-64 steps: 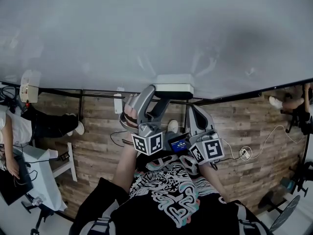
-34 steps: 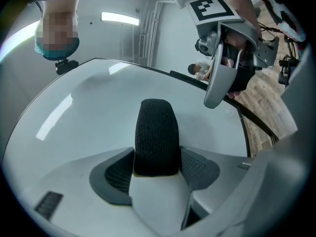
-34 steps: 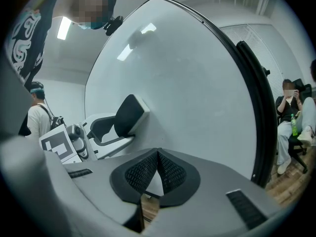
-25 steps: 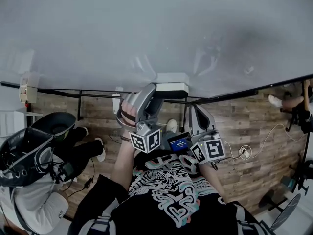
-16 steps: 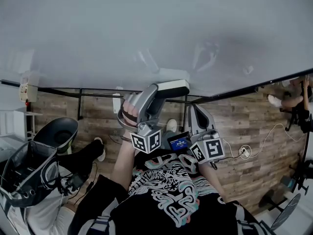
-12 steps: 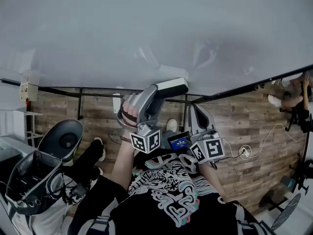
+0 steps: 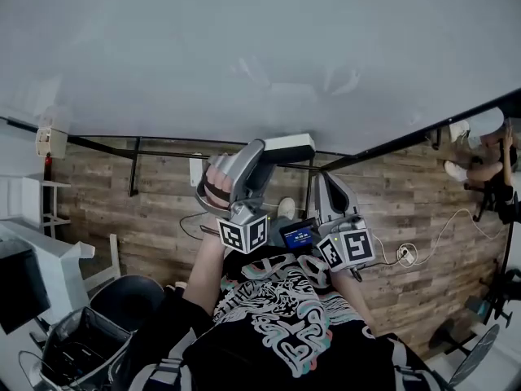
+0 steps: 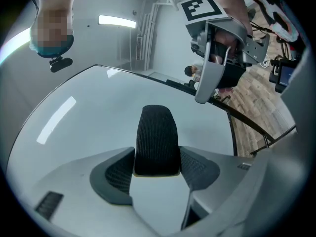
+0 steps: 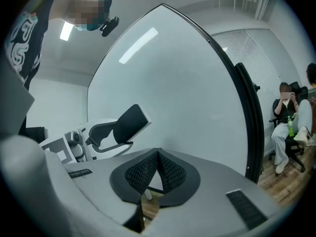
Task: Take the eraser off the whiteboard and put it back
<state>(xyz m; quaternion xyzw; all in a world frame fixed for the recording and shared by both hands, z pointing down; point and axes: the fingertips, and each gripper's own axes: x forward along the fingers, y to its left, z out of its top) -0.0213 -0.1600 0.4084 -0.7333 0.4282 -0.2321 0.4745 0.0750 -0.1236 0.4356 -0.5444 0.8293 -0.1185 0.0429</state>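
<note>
A wide whiteboard point(image 7: 244, 47) fills the upper part of the head view. My left gripper point(image 7: 273, 150) is shut on the eraser point(image 7: 290, 147), a white block with a black felt face, near the board's lower frame. In the left gripper view the eraser point(image 8: 157, 139) stands upright between the two ribbed pads, with the whiteboard point(image 8: 84, 127) behind it. It looks slightly off the surface. My right gripper point(image 7: 324, 184) hangs just right of the left one, shut and empty. In the right gripper view its pads point(image 9: 170, 172) meet in a point, and the eraser point(image 9: 129, 122) shows at left.
A person point(image 9: 286, 117) sits on a chair past the board's right edge. At lower left stand a white desk point(image 7: 37, 259), a dark chair point(image 7: 130, 300) and a cart point(image 7: 77, 353). Cables point(image 7: 407, 255) lie on the wooden floor.
My left gripper has tilted the eraser and drawn it a little off the board. At lower left, a person and a chair have moved across the floor.
</note>
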